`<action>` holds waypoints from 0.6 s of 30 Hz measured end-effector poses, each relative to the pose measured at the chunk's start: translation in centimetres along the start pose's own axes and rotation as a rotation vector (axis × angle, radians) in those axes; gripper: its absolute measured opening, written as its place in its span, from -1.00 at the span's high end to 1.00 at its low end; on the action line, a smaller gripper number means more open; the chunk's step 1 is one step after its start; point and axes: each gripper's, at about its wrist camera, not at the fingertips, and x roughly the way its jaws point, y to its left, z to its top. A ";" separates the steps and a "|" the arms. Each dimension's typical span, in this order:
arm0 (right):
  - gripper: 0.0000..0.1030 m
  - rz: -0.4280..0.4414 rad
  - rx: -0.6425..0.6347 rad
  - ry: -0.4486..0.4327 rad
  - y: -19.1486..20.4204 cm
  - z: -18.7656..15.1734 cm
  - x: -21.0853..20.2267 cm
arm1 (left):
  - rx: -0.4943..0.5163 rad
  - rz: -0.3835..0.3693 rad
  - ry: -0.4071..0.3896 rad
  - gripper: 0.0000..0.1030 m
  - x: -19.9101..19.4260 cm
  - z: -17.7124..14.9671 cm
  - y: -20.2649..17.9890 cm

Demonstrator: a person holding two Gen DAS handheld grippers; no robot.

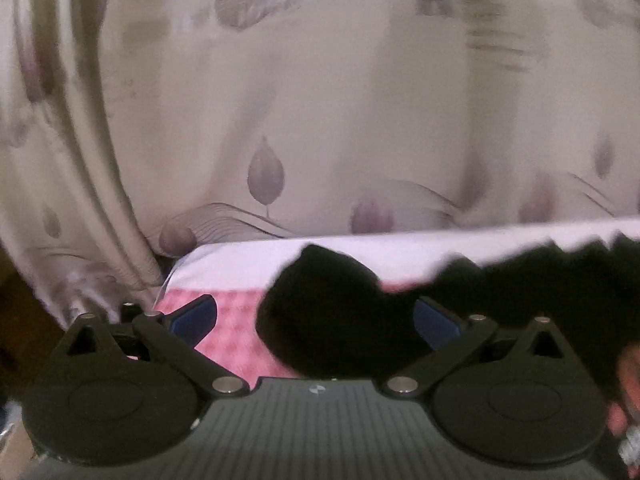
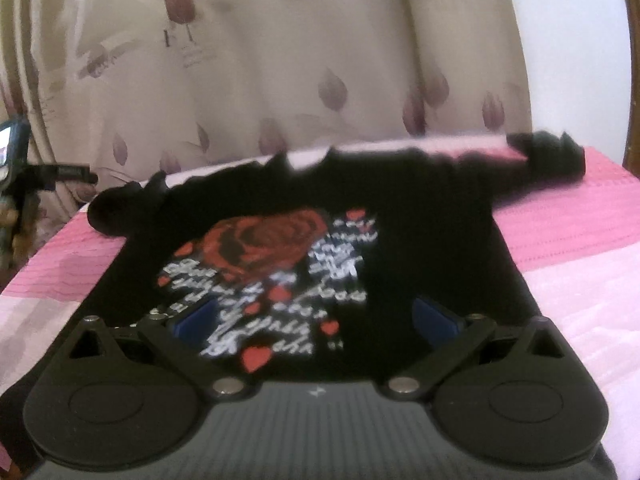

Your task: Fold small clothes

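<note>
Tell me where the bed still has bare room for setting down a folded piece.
Bare pink cover lies right of the black shirt, below its sleeve, and left of the shirt. The middle is crowded by the shirt, with both open grippers there.

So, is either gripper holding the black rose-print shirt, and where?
Neither. The left gripper and right gripper are both open above the black rose-print shirt.

Dim, warm indoor light, and both my views are soft with blur.

The curtain [image 1: 320, 100] smears, its printed letters unreadable; the shirt [image 2: 304, 264] is crushed to flat black, its white script fuzzy. Fisheye bends the curtain folds at the edges and darkens the corners. No glare, hardly any shadows.
</note>
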 end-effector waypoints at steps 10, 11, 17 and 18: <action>-1.00 -0.040 0.023 0.095 -0.8 -0.9 2.8 | 0.257 -0.052 0.174 -0.85 12.2 0.9 -0.3; -1.00 -0.045 0.022 0.102 -0.7 -1.0 3.0 | 0.266 -0.067 0.195 -0.69 12.8 0.6 -0.5; -1.00 -0.042 0.003 0.103 0.1 -0.5 2.9 | -0.067 -0.089 0.130 0.50 12.0 1.0 3.8; -1.00 -0.040 -0.002 0.098 0.3 -0.4 2.8 | -0.127 -0.067 0.093 0.50 10.7 1.1 4.7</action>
